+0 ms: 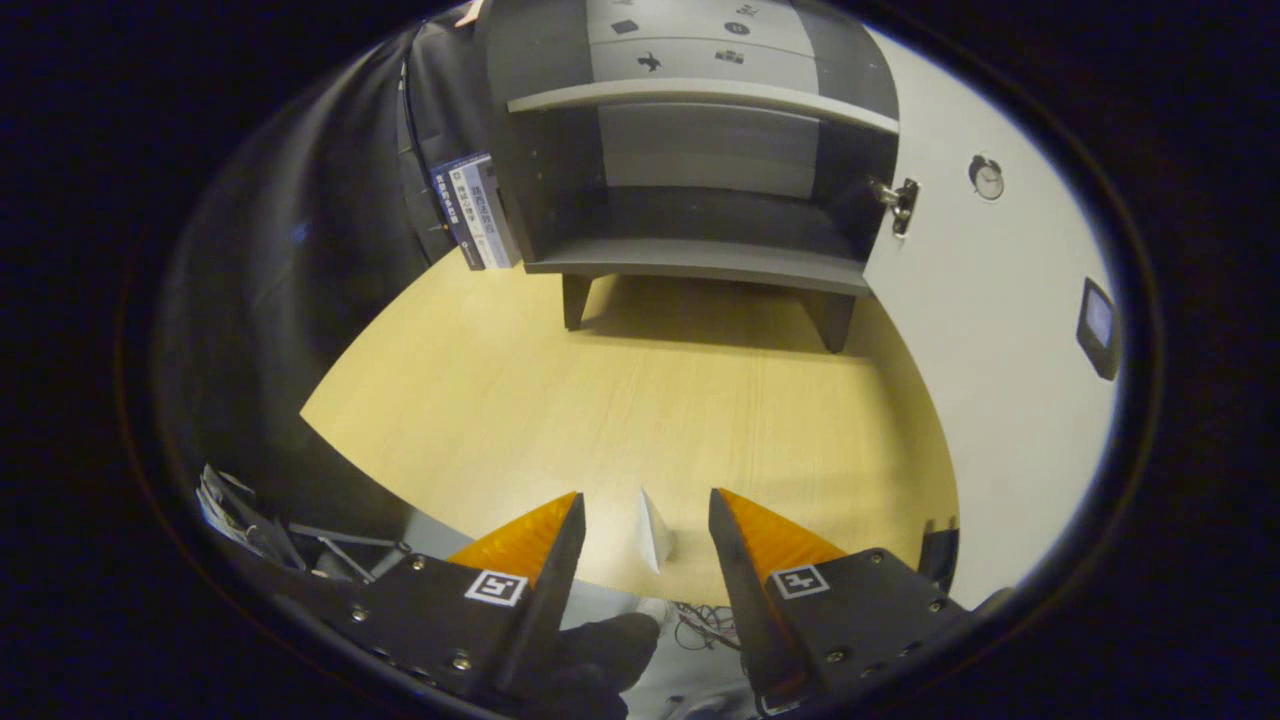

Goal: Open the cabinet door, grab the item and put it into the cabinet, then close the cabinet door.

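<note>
The hand-held gripper (646, 510) hovers over the near edge of the wooden tabletop (640, 400) with its two fingers spread well apart and nothing pressed between them. In the gap between the fingers, closer to the left one but touching neither, a small white item (653, 530) stands on the tabletop; it looks like a thin folded card or small flat pack seen nearly edge-on, upright, with its long axis running up from the tabletop and its narrow top leaning slightly toward the left finger. What exactly it is cannot be told at this size. Well beyond the fingers, at the far side of the tabletop, stands a grey cabinet (700, 180) on short dark legs. Its white door (990, 330) is swung wide open to the right, hanging on a metal hinge (897, 200) at the cabinet's right edge, so the dark lower compartment and the shelf (700, 100) above it lie open to view. A small round clock picture (987, 177) and a dark square patch (1098, 327) sit on the door's face. A few books (475, 210) stand upright just beside the cabinet's left wall.
</note>
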Tool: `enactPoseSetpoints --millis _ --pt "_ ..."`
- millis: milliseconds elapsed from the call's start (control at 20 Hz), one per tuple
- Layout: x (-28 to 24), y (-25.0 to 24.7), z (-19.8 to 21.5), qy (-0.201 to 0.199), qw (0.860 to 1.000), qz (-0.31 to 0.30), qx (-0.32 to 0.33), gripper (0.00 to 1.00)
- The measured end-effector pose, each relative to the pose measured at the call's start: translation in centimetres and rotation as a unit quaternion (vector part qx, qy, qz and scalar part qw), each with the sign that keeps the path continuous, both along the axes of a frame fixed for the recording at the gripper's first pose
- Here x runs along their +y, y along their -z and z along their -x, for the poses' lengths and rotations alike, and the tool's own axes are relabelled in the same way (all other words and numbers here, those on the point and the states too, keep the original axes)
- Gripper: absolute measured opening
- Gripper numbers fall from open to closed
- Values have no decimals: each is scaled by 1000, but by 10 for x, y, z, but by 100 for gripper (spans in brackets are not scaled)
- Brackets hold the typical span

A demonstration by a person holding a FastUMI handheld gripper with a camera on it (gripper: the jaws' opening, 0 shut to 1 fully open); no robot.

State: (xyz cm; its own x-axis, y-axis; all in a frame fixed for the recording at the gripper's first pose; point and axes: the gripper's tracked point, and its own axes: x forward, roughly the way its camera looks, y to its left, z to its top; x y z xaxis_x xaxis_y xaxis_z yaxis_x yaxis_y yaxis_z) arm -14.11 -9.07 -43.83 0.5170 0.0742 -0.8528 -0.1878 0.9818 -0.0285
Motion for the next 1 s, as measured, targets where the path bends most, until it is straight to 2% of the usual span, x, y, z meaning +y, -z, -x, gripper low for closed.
enactPoseSetpoints --millis 300,350,400,450,500,600,800,850,1000 --pt "-5 39 0 8 999 7 37 72" --pt "-9 39 1 17 999 9 36 66" --pt "-6 45 1 22 999 2 43 54" --pt "-5 48 2 30 998 -6 49 46" --pt "-9 53 -4 40 998 -1 48 46" --pt "-12 49 -3 65 997 -4 45 20" --pt "-15 49 -12 74 996 13 44 20" --pt "-19 49 -11 78 995 25 50 6" --pt "-13 50 -11 77 995 18 55 6"
